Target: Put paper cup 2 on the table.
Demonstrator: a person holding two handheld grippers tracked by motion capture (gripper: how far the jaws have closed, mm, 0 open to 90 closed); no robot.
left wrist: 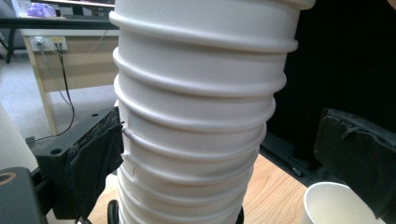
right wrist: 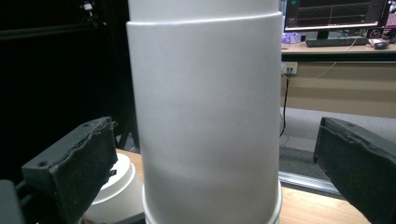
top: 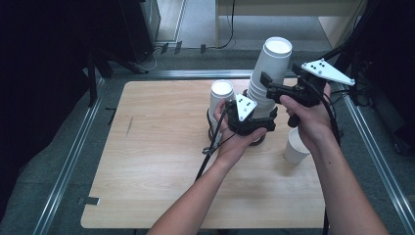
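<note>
Tall stack of nested white paper cups (top: pixel 268 78) stands upside down near table's far edge, centre-right. I judge it light, thin-walled, easily crushed, prone to tip; rolled rims give purchase. Top cup's smooth wall slippery: I'd squeeze gently mid-wall. Right gripper (top: pixel 268 84) straddles top cup, jaws wide, pads clear of wall both sides. Left gripper (top: pixel 254 122) brackets lower ribbed section, one pad touching rims, other apart. Shorter white cup stack (top: pixel 220 98) just beside; single upright white cup (top: pixel 296 146) near right hand (top: pixel 309 120). Pale wooden table (top: pixel 147 171).

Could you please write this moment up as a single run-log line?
left tool: open, jaws around lower tall cup stack, left pad touching | right tool: open around top cup | single cup: upright on table
</note>
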